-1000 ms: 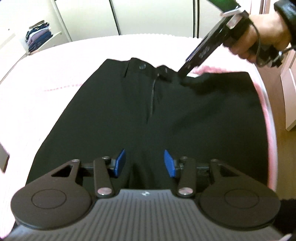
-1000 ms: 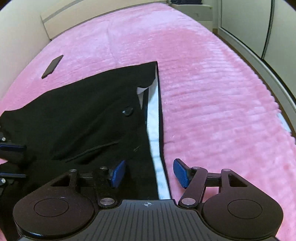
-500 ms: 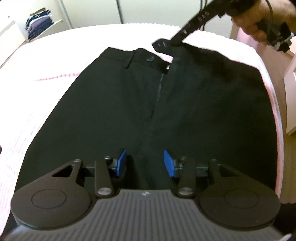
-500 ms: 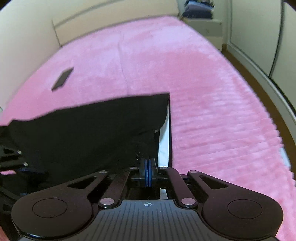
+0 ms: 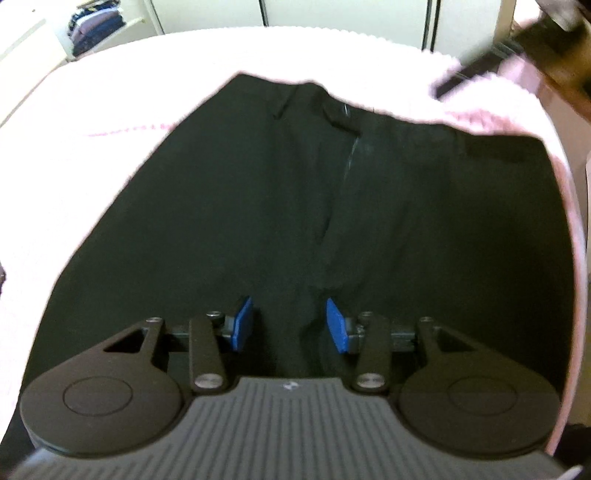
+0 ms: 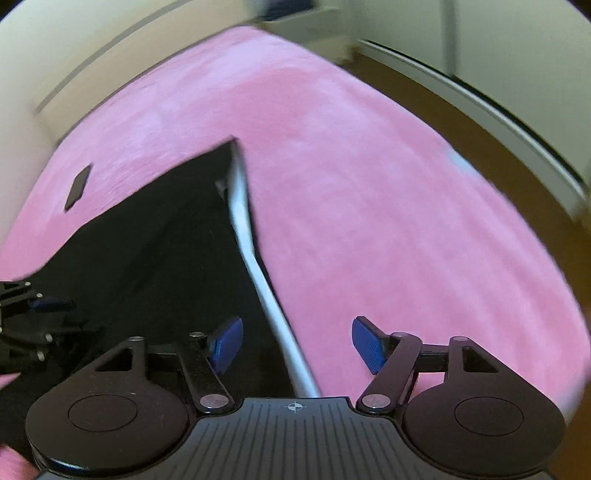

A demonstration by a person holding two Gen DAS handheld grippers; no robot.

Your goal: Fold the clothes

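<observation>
One pair of black trousers (image 5: 258, 206) flat on pink blanket (image 6: 369, 184)

We saw a bed covered by a pink ribbed blanket (image 6: 369, 184), which filled most of both views and looked washed out to near white in the left wrist view. A pale headboard (image 6: 92, 51) with a dark horizontal groove ran along its far side. Beyond the bed stood light wardrobe doors (image 5: 332, 14) with dark vertical seams, and a white shelf (image 5: 122, 29) held a stack of folded clothes (image 5: 96, 22) in blues and purples. A brown wooden floor (image 6: 443, 122) ran between bed and wardrobe. A small dark flat object (image 6: 77, 186) lay on the blanket.
</observation>
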